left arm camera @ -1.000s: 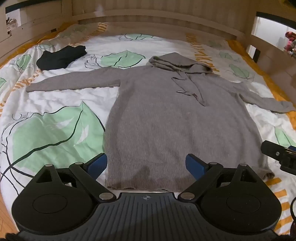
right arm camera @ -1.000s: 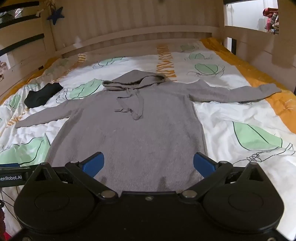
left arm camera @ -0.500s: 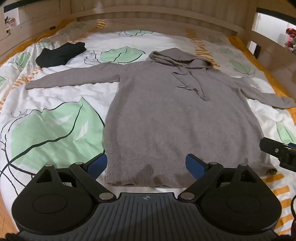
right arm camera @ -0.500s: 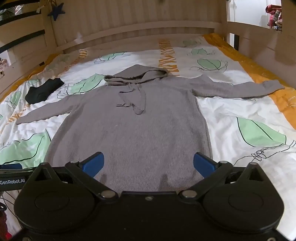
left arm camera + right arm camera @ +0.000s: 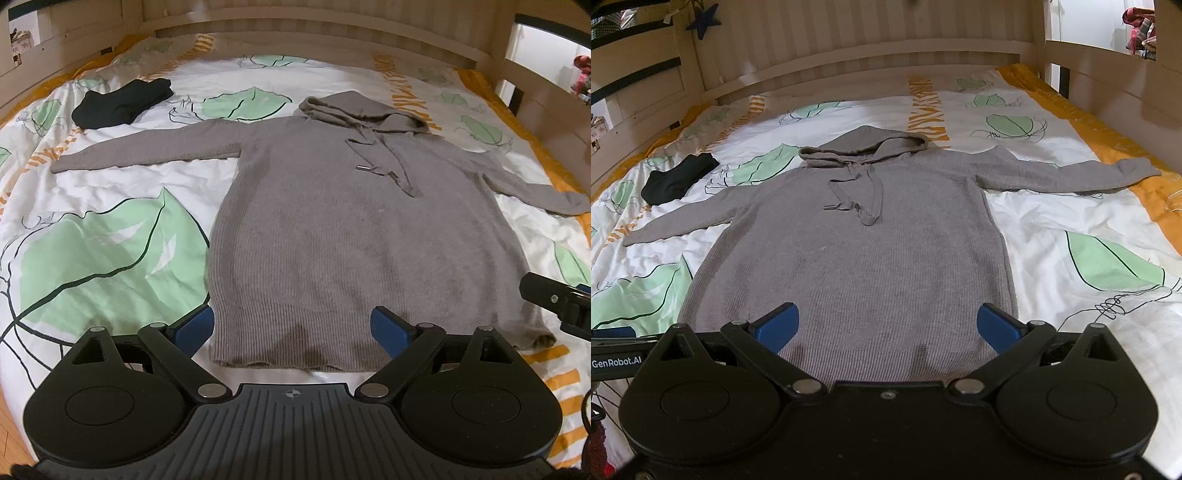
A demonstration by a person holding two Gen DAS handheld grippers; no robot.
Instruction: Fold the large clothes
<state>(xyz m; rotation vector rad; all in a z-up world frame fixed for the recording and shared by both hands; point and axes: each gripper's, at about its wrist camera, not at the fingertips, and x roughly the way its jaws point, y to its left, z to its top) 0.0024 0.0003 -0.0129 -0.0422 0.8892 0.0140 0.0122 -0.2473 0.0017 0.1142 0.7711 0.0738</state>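
A long grey knitted hoodie (image 5: 332,229) lies flat and face up on the bed, hood at the far end, both sleeves spread out sideways; it also shows in the right wrist view (image 5: 857,258). My left gripper (image 5: 291,325) is open and empty, hovering over the hem's left part. My right gripper (image 5: 886,325) is open and empty, above the hem's right part. The right gripper's body shows at the right edge of the left wrist view (image 5: 557,302).
The bed sheet (image 5: 110,240) is white with green leaves and orange stripes. A folded black garment (image 5: 122,103) lies at the far left; it also shows in the right wrist view (image 5: 679,179). Wooden bed rails (image 5: 868,62) surround the mattress.
Both grippers have moved forward and lower toward the hoodie's hem. The hoodie has not moved. Both stay open.
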